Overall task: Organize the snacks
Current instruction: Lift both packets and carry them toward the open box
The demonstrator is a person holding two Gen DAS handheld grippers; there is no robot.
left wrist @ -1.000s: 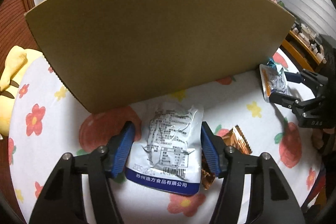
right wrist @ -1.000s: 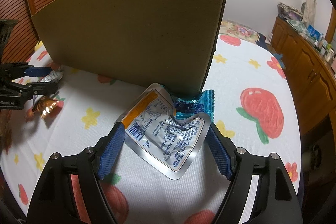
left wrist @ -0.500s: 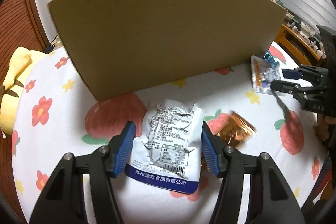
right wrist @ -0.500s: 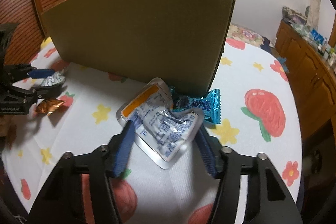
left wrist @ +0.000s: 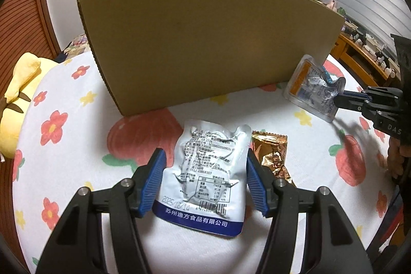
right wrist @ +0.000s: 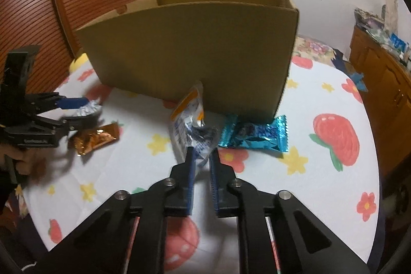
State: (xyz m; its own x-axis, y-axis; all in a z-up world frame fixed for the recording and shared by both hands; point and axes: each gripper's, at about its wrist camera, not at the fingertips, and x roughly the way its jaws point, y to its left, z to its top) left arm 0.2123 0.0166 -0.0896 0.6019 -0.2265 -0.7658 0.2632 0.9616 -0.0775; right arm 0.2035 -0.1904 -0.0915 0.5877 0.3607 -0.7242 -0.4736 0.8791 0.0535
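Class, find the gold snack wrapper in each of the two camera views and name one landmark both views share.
Left wrist view: the gold wrapper lies right of centre on the cloth, beside the white pouch.
Right wrist view: it lies at mid-left, just below the left gripper.
Shared landmark: the cardboard box stands behind it in both.

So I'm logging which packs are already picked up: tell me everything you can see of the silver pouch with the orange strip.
The pouch is crinkled silver foil with an orange strip along one edge and blue print on its face. The right gripper is shut on its lower corner, jaws pinching the foil. It is lifted off the floral cloth, tilted up on edge in front of the box, near the blue candy. The left view shows it clear of the cloth too.
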